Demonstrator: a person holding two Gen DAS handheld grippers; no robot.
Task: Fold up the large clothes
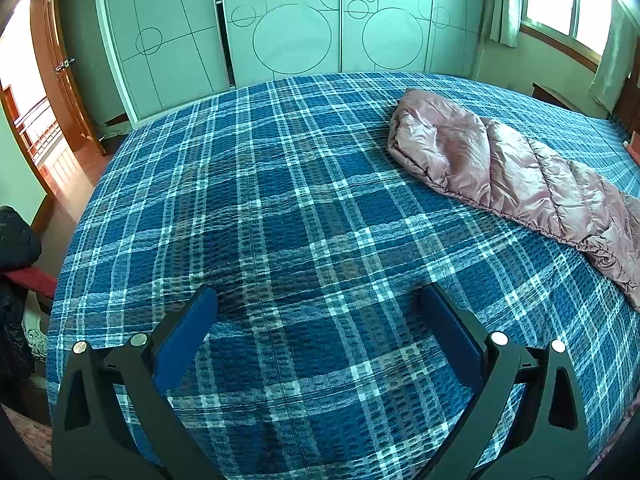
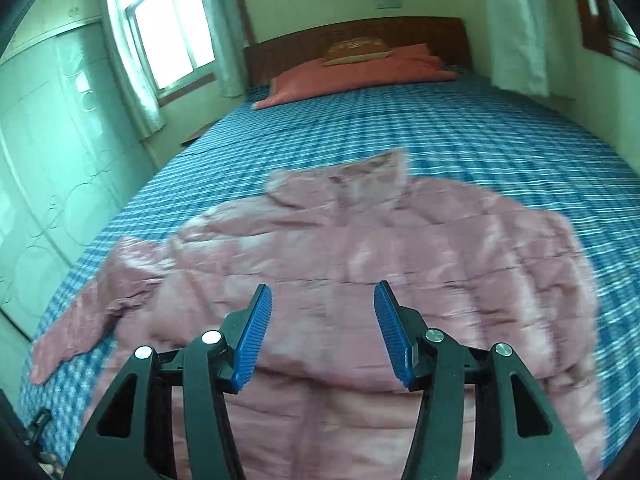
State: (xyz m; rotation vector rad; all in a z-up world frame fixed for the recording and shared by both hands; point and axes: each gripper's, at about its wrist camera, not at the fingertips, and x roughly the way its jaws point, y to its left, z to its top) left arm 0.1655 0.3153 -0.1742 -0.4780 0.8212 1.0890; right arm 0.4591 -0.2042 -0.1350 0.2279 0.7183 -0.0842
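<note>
A pink quilted puffer jacket (image 2: pixel 360 248) lies spread on the blue plaid bedcover (image 2: pixel 480 132), collar toward the headboard, one sleeve (image 2: pixel 80 320) stretched out to the left. My right gripper (image 2: pixel 323 296) hovers above the jacket's lower middle, open, with nothing between its blue pads; the picture is motion-blurred. In the left wrist view that sleeve of the jacket (image 1: pixel 500 168) lies at the right, well away from my left gripper (image 1: pixel 318 296). This gripper stands wide open over bare bedcover (image 1: pixel 280 200), holding nothing.
White sliding wardrobe doors (image 1: pixel 280 32) stand behind the bed's far edge. An open wooden door (image 1: pixel 60 68) is at the left. A red pillow (image 2: pixel 352 76) lies by the wooden headboard (image 2: pixel 360 36). Windows with curtains (image 2: pixel 168 32) flank the bed. Dark clothing (image 1: pixel 16 248) hangs at the bed's left corner.
</note>
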